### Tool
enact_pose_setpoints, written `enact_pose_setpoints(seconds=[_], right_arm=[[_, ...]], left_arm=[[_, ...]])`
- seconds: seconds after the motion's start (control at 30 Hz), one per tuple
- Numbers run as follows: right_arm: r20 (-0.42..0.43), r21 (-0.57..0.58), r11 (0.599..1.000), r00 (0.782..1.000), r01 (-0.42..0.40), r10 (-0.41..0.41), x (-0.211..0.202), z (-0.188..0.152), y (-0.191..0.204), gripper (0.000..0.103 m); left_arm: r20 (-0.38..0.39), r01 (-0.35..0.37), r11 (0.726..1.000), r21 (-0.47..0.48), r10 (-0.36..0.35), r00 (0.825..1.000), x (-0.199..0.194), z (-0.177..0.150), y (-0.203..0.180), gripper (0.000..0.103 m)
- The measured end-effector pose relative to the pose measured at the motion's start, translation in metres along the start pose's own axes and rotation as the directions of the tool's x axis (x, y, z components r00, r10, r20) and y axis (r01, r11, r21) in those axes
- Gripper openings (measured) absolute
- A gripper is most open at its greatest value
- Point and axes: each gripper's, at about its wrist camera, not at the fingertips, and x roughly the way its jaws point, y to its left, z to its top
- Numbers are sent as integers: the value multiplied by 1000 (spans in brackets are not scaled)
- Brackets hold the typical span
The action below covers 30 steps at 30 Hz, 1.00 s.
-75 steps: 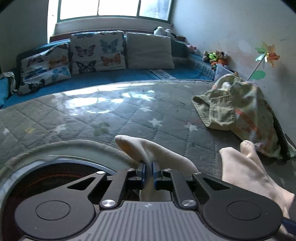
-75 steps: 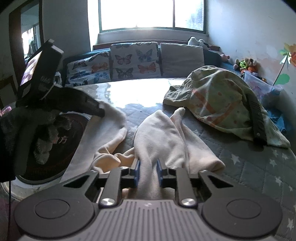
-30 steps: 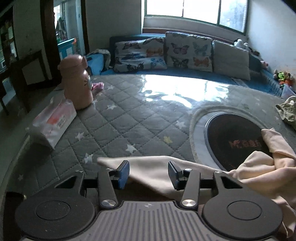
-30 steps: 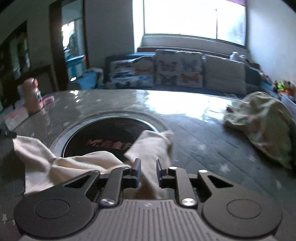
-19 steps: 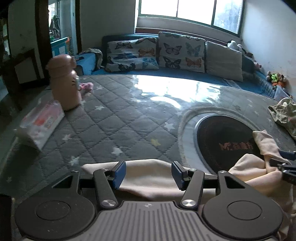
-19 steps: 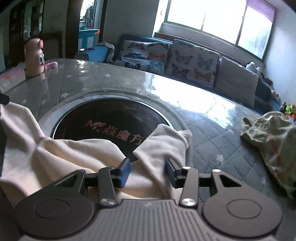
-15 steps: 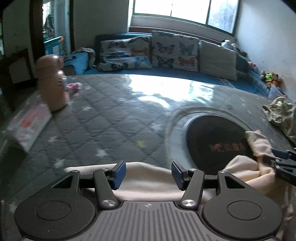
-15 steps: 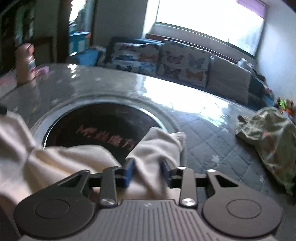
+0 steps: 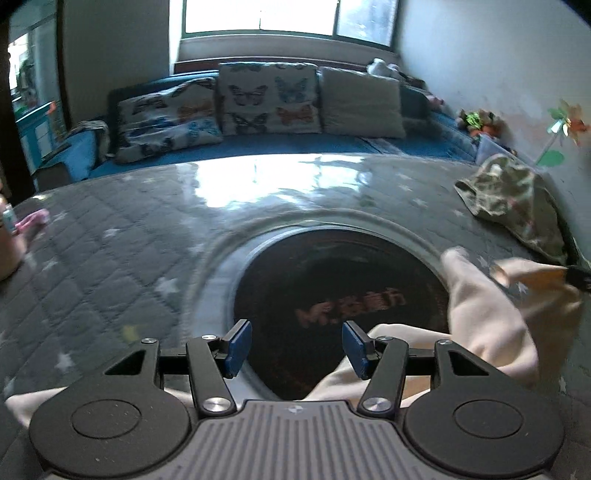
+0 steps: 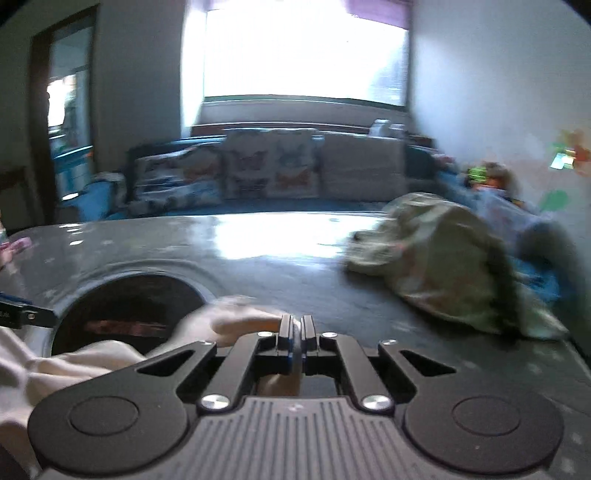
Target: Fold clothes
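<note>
Cream garment (image 9: 484,321) strung low across quilted table (image 9: 110,258), long axis left-right. Left gripper (image 9: 295,347) half open, holding nothing, cloth under and right of it. Right gripper (image 10: 295,332) just closed, pinching garment's right end (blurred). Left nearer free end.

The left wrist view looks forward and down over the left hand-held gripper (image 9: 294,349), close above the quilted surface (image 9: 110,258), toward the window (image 9: 288,16) and cushioned bench (image 9: 266,103); the right wrist view sits just as low behind the right hand-held gripper (image 10: 296,328), facing the same wall, blurred; both share the dark round inset (image 9: 332,291), the cream garment (image 9: 487,321), the patterned clothes heap (image 9: 517,199) and the cushions.
</note>
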Motion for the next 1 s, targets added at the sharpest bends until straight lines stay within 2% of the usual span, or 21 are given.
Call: enact_pose_setpoints(seconds=[0.17, 0.23, 0.3, 0.43, 0.5, 0.6, 0.73, 0.77, 0.8, 0.83, 0.9, 1.0], right_arm=[[-57, 116, 984, 990, 136, -130, -15, -16, -50, 4], [-69, 99, 970, 974, 222, -216, -20, -23, -59, 7], [-69, 100, 968, 972, 231, -225, -22, -25, -64, 9], [-68, 108, 990, 994, 88, -80, -13, -19, -57, 9], [-91, 101, 995, 996, 11, -2, -1, -16, -47, 11], [-132, 74, 993, 986, -95, 105, 20, -14, -27, 13], [-203, 20, 989, 968, -146, 147, 44, -20, -4, 19], [-220, 13, 989, 965, -146, 145, 49, -23, 0, 19], [-231, 12, 990, 963, -141, 140, 51, -25, 1, 20], [-242, 12, 991, 961, -137, 135, 53, -27, 2, 21], [-260, 15, 993, 959, -114, 114, 51, -33, 0, 26], [-271, 7, 996, 959, -89, 88, 42, -40, -8, 28]], left_arm=[[-19, 26, 999, 46, -25, 1000, 16, 3, -21, 58], [-25, 30, 998, 58, -28, 999, 22, 4, -26, 58], [-33, 31, 997, 69, -28, 999, 29, 5, -30, 58], [-53, 35, 996, 88, -31, 998, 44, 7, -35, 58], [-65, 47, 994, 98, -41, 997, 50, 6, -37, 58], [-86, 75, 992, 106, -66, 994, 57, 4, -38, 56], [-95, 113, 986, 122, -102, 990, 60, 2, -37, 54], [-99, 126, 985, 120, -115, 988, 61, 2, -36, 47], [-101, 143, 983, 119, -131, 986, 61, 1, -36, 35], [-102, 160, 980, 120, -148, 984, 61, 1, -36, 29], [-100, 187, 973, 136, -174, 980, 60, -1, -39, 9], [-72, 171, 971, 168, -161, 984, 55, -2, -47, 5]])
